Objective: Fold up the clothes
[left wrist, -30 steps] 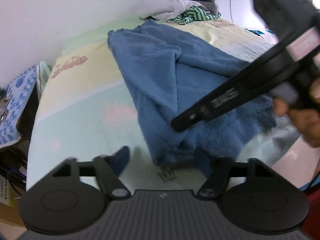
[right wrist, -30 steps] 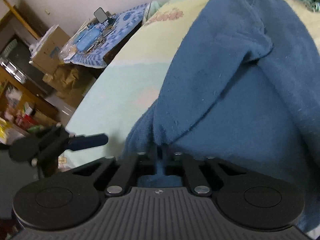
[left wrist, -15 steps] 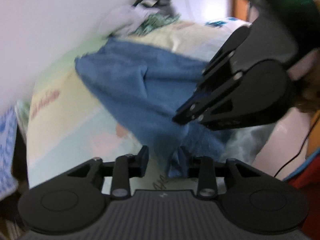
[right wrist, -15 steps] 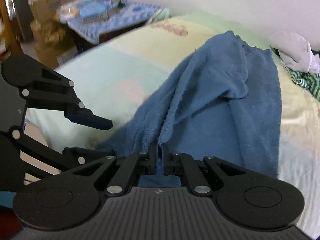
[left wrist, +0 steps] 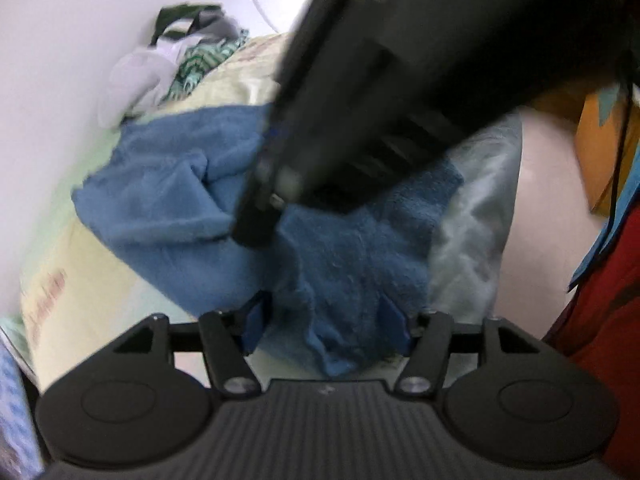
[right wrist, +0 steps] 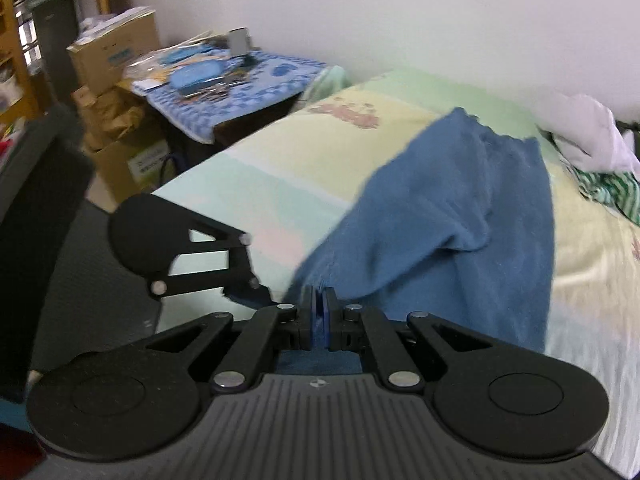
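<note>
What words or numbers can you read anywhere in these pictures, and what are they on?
None can be read.
Bedsheet: pinkish red print near the wall, too blurred to read.
Upper cardboard box: teal printing, too blurred.
Lower cardboard box: label with dark lettering, too small.
Blue towel: no writing visible.

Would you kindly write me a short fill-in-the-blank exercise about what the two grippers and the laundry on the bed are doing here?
1. The right gripper is shut on the ____ towel.
2. The left gripper is opening, with a bunch of the same ____ between its fingers.
3. The towel lies on a ____.
4. A pile of clothes sits near the ____.

Missing words: blue; towel; bed; wall
</note>
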{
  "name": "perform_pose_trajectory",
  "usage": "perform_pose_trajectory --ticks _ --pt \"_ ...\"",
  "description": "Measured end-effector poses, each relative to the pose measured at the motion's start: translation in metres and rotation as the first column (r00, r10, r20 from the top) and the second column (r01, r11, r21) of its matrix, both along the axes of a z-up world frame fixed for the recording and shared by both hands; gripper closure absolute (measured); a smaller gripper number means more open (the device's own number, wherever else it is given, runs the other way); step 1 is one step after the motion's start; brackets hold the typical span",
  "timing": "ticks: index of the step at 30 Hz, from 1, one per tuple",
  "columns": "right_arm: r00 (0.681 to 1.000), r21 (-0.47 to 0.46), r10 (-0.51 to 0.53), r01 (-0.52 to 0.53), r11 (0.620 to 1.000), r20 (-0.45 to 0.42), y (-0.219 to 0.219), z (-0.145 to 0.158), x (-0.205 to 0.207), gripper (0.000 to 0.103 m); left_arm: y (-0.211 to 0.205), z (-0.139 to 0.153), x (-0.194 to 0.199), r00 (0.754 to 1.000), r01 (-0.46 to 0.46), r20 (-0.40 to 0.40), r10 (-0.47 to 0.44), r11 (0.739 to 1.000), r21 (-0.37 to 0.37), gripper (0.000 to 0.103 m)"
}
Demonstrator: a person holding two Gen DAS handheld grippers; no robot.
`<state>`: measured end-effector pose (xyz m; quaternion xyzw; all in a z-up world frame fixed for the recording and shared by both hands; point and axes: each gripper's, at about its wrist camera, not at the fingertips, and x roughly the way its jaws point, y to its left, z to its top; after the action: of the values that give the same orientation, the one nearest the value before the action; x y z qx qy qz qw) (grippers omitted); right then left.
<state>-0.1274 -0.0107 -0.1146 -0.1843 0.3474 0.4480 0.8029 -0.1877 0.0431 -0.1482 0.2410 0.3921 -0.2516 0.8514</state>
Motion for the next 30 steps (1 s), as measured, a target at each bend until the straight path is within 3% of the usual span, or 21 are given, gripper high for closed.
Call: perform_pose_trajectory --ticks 3,5,9,11,13,16,18,20,21,22,24,26,30 --pt "0.999 -0.034 0.040 -0.041 0.999 -0.028 0.009 -0.019 -0.002 0.101 0.010 0.004 0.005 0.997 -0.035 -0.077 0.029 0.997 -0.074 0.041" --pt "0.998 -0.051 0.013 -0.016 0.999 -0.068 0.009 -0.027 0.005 0.097 0.008 0.006 0.001 0.996 -0.004 -0.086 -0.003 0.997 -0.083 0.041" --pt "0.977 0.054 -0.057 0.070 0.996 -0.205 -0.016 -0.013 0.031 0.084 -0.001 0.005 -0.006 0.993 0.040 -0.105 -0.050 0.994 -0.098 0.039" --pt "0.973 0.082 -0.099 0.118 0.990 -0.210 -0.026 -0.006 0.040 0.078 -0.002 0.004 -0.005 0.993 0.038 -0.103 -0.049 0.994 -0.098 0.039" --pt "0.973 0.092 -0.116 0.136 0.986 -0.199 -0.027 -0.003 0.045 0.061 -0.004 0.004 -0.005 0.994 0.037 -0.102 -0.047 0.994 -0.098 0.039" --pt "0.971 0.084 -0.098 0.119 0.989 -0.218 -0.012 -0.016 0.045 0.057 0.000 0.011 -0.010 0.994 0.031 -0.101 -0.041 0.994 -0.107 0.039" --pt "0.964 0.059 -0.113 0.131 0.990 -0.240 -0.001 -0.030 0.048 0.058 0.002 0.015 -0.012 0.994 0.027 -0.102 -0.038 0.994 -0.105 0.039" --pt "0.938 0.026 -0.202 0.218 0.976 -0.282 0.002 -0.045 0.056 0.070 0.003 0.012 -0.010 0.995 0.016 -0.099 -0.025 0.995 -0.096 0.039" --pt "0.916 0.041 -0.228 0.255 0.966 -0.329 -0.003 -0.047 0.061 0.088 0.002 0.010 -0.009 0.995 0.011 -0.096 -0.019 0.996 -0.090 0.039" --pt "0.895 0.072 -0.241 0.287 0.955 -0.375 -0.009 -0.046 0.064 0.090 0.001 0.007 -0.006 0.996 0.008 -0.093 -0.015 0.997 -0.080 0.039" --pt "0.901 0.109 -0.250 0.305 0.946 -0.354 -0.019 -0.034 0.062 0.092 -0.002 0.001 -0.004 0.996 0.009 -0.084 -0.015 0.997 -0.071 0.039" --pt "0.936 0.108 -0.210 0.248 0.963 -0.284 -0.018 -0.019 0.052 0.093 -0.004 -0.001 -0.003 0.996 0.008 -0.088 -0.015 0.997 -0.079 0.037" --pt "0.964 -0.009 -0.165 0.167 0.986 -0.208 -0.004 -0.024 0.039 0.094 -0.003 -0.003 -0.007 0.995 0.024 -0.092 -0.030 0.997 -0.070 0.035"
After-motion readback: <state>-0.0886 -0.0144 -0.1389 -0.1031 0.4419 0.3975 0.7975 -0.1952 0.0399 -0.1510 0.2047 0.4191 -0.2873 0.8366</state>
